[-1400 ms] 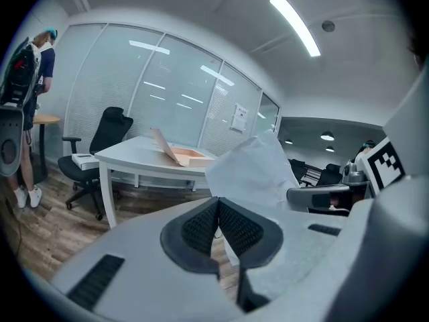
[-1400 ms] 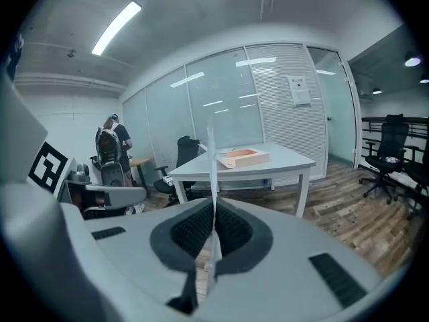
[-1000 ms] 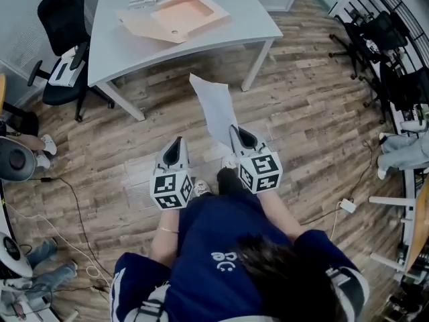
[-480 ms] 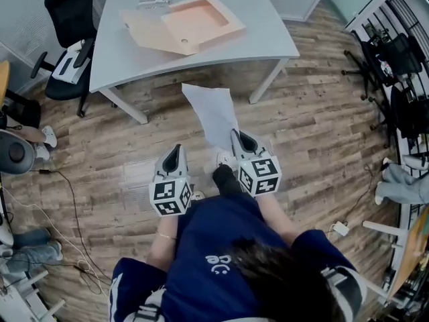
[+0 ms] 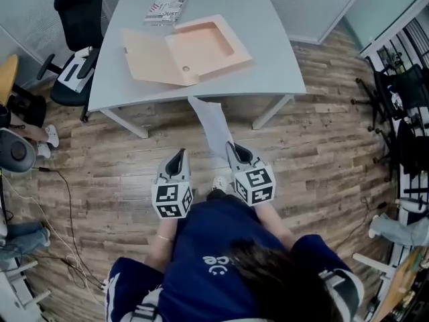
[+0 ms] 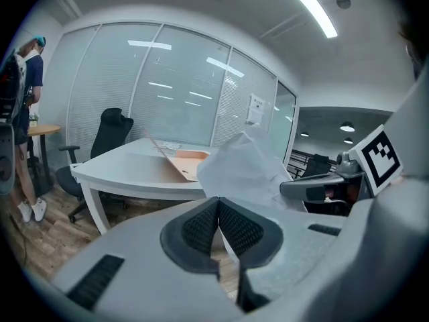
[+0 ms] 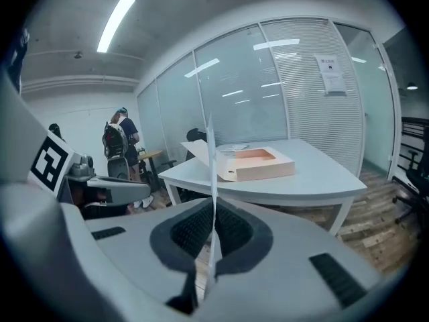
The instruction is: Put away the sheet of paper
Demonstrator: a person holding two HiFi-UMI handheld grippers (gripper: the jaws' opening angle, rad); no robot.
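My right gripper (image 5: 229, 146) is shut on a white sheet of paper (image 5: 212, 125), which sticks out forward, its far end over the near edge of the grey table (image 5: 275, 45). In the right gripper view the sheet of paper (image 7: 212, 180) stands edge-on between the pads. My left gripper (image 5: 179, 154) hangs beside it, shut and empty; its pads (image 6: 201, 228) meet in the left gripper view, where the sheet of paper (image 6: 244, 170) shows to the right. An open peach box file (image 5: 194, 49) lies on the table, its lid (image 5: 149, 58) folded out to the left.
A printed booklet (image 5: 165, 9) lies at the table's far side. A black office chair (image 5: 77, 39) stands left of the table. More chairs and racks (image 5: 402, 99) line the right. Cables (image 5: 60, 213) trail over the wooden floor at left. A person (image 7: 120, 146) stands in the distance.
Both grippers and the held sheet have come forward towards the table. The sheet's far end now overlaps the table's near edge, where before it hung over the floor.
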